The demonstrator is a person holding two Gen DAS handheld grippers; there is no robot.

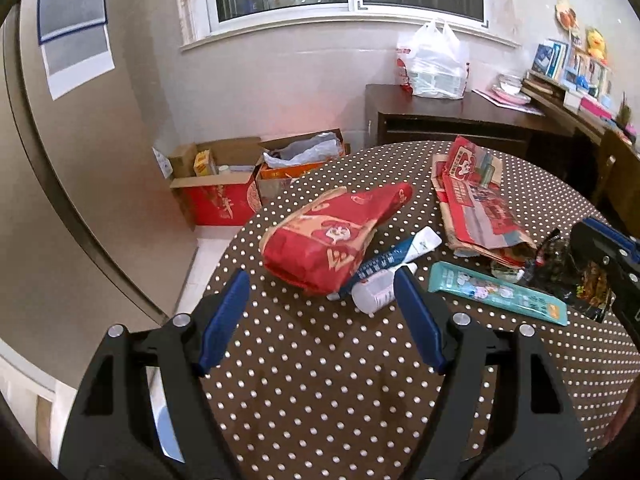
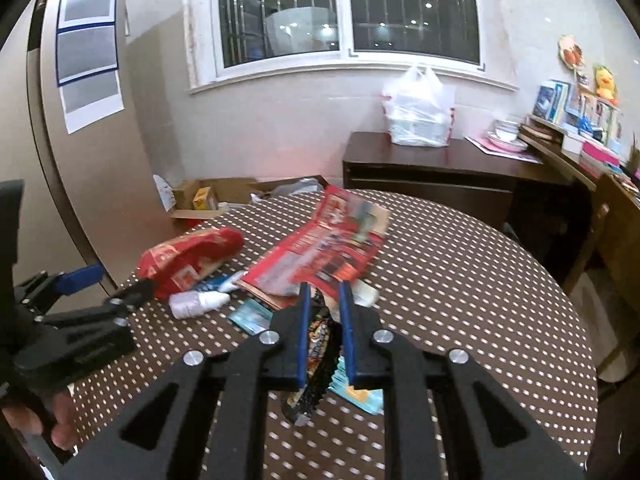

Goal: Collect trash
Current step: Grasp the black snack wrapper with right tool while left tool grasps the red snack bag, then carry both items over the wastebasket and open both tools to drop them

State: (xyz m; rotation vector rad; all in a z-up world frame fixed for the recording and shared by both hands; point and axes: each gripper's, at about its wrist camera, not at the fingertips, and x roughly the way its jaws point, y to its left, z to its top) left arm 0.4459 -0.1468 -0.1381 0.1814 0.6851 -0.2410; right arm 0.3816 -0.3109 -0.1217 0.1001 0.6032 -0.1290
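Right gripper (image 2: 325, 292): at 6 o'clock in its own view; its blue pads are pressed together on a dark snack wrapper (image 2: 318, 344), which hangs between them above the dotted tablecloth (image 2: 460, 280).
Left gripper (image 1: 322, 284): at 6 o'clock in its own view; its jaws are spread wide, nothing is between them, and it hovers over the cloth.
Teal flat packet (image 1: 496, 294): lies on the cloth at 3 o'clock from the left gripper, just beside the dark wrapper.
White small bottle (image 1: 376, 290): lies on its side just ahead of the left gripper, touching the red paper bag (image 1: 328, 236).
Blue-and-white tube (image 1: 400, 252): lies against the red bag.
Red leaflets (image 1: 476, 204): farther, at 1 o'clock.
Cardboard boxes (image 1: 224, 184): on the floor beyond the table, at 11 o'clock.
White plastic bag (image 1: 436, 60): on the dark cabinet (image 1: 448, 120), under the window.
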